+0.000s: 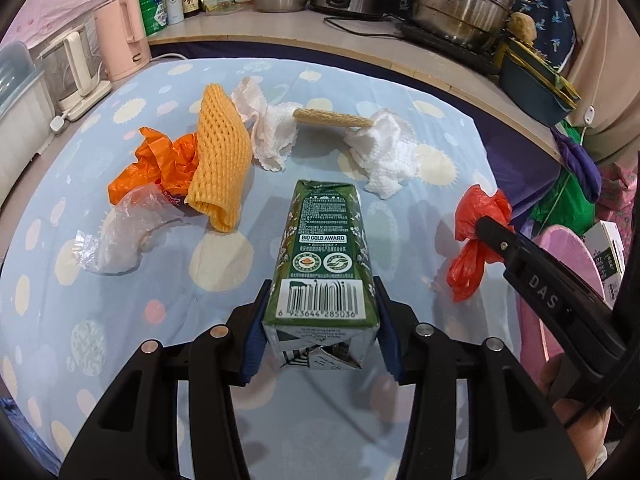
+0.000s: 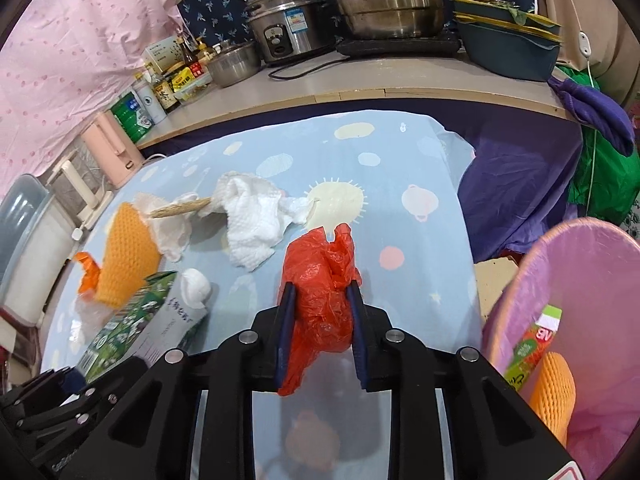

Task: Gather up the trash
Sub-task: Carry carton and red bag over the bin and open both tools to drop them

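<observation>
Both tools are loaded over a cluttered desk draped in a pale blue spotted cloth. The left hand-held gripper is clamped on the barcode end of a green rectangular drink carton, which juts forward from its blue pads and appears to be lifted off the cloth. The right hand-held gripper is closed around a crumpled red plastic bag, whose loose tail hangs below its jaws.

The pink-lined round waste basket stands just to the right of the right hand-held gripper and lower than it, with a juice carton and an orange foam net already inside. The step in hand looks like carrying both pieces to that basket. To do it well, the bag should probably go first, since it is nearer: swing it fully over the rim before letting go, so the dangling tail does not catch the edge. The carton, gripped at one end only, is best kept level on the way across.

Ahead of the left hand-held gripper remain an orange foam fruit net, a scrunched orange plastic bag, a clear plastic wrapper and two white crumpled paper towels bridged by a tan stick.
</observation>
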